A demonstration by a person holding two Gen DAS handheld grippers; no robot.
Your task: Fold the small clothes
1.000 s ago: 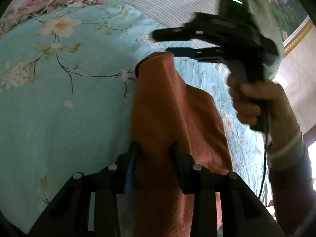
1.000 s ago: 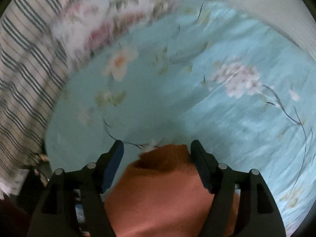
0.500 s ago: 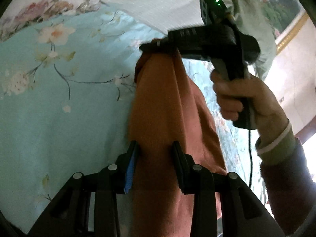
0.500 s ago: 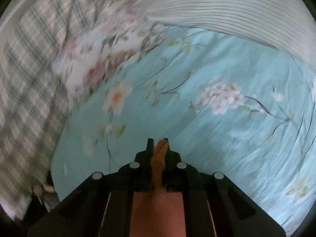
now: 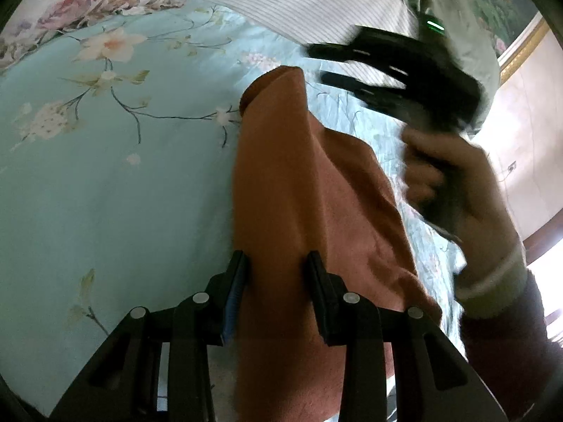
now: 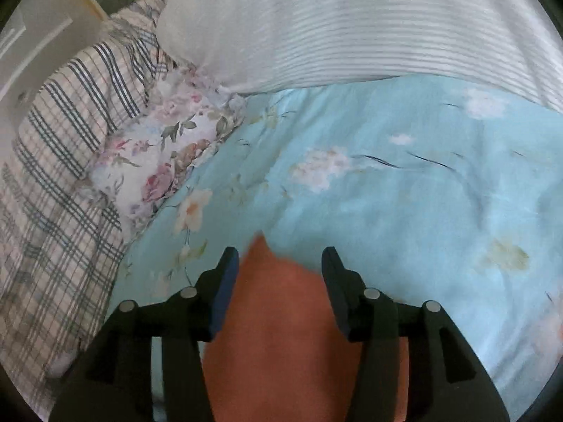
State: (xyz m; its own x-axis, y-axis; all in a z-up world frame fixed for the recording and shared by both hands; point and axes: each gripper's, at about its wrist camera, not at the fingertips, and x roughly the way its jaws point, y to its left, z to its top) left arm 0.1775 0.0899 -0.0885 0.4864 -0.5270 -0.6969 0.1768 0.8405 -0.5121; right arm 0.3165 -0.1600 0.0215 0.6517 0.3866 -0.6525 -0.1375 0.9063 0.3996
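Note:
A small rust-orange garment [image 5: 309, 190] lies on the light blue floral bedspread [image 5: 105, 190]. In the left wrist view it runs from between my left gripper's [image 5: 276, 281] fingers up to its far end. The left jaws stand apart with the cloth between them. My right gripper [image 5: 316, 65], blurred, hovers open just right of and above that far end, apart from the cloth. In the right wrist view the right gripper [image 6: 279, 267] is open, and the garment [image 6: 281, 316] lies below between its fingers.
A white striped pillow [image 6: 352, 28] lies at the far side of the bed. A floral pillow [image 6: 158, 161] and a plaid blanket [image 6: 59, 176] lie to the left in the right wrist view. A gold-framed picture [image 5: 520, 38] hangs on the wall.
The right gripper pinched the garment's far end half a second ago, then opened and let it go, moving away to the right. The left gripper has kept its place.

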